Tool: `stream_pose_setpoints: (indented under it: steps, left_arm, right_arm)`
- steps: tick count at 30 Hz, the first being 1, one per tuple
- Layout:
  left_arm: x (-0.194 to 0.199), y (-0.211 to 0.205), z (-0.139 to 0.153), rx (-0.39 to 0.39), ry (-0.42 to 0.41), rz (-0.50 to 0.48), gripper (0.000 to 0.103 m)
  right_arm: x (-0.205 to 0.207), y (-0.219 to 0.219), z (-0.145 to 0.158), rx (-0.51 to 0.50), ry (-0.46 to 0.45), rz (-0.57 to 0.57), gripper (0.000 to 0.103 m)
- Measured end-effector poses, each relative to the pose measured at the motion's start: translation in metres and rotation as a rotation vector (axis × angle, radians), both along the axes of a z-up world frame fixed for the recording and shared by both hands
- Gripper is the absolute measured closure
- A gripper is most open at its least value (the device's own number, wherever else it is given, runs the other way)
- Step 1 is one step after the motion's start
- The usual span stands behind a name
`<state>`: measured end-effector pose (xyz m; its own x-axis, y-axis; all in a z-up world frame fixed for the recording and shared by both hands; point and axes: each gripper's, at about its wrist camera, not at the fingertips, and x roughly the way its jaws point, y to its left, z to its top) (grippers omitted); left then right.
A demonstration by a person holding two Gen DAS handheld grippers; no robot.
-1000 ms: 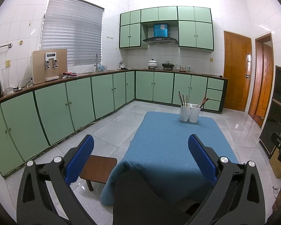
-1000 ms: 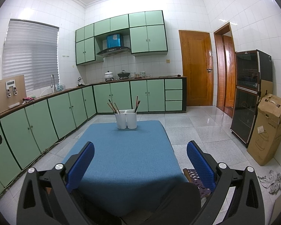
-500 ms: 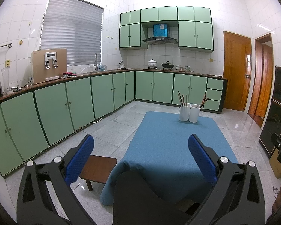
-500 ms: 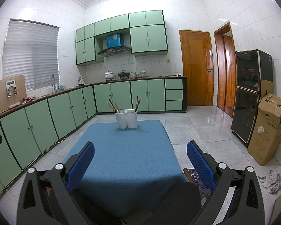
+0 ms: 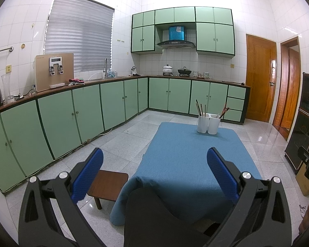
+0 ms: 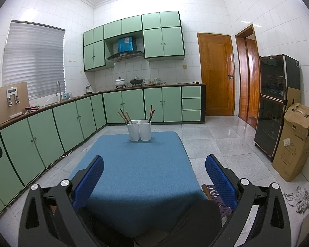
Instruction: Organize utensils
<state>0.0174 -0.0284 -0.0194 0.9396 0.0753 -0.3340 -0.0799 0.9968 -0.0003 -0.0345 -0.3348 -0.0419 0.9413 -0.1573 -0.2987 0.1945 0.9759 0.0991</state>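
Observation:
A white two-compartment utensil holder (image 5: 208,123) stands at the far end of a table with a blue cloth (image 5: 187,164); it also shows in the right wrist view (image 6: 138,130). Several chopsticks (image 6: 124,116) lean in its left compartment and several (image 6: 151,113) in its right. My left gripper (image 5: 154,160) is open and empty, held above the table's near end. My right gripper (image 6: 154,162) is open and empty, also above the near end. Both are far from the holder.
A small brown stool (image 5: 108,182) stands left of the table. A woven stool (image 6: 216,193) sits at its right. Green cabinets (image 5: 72,113) line the left and back walls. A dark cabinet (image 6: 274,107) and a cardboard box (image 6: 294,142) stand at the right.

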Motion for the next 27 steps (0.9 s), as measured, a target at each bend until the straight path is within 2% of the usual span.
stream_pose_setpoints:
  steps: [27]
  left_arm:
    - [-0.0016, -0.0040, -0.0030, -0.015, 0.001, 0.011, 0.005]
  right_arm:
    - [-0.0033, 0.0012, -0.0012, 0.000, 0.002, 0.003, 0.006]
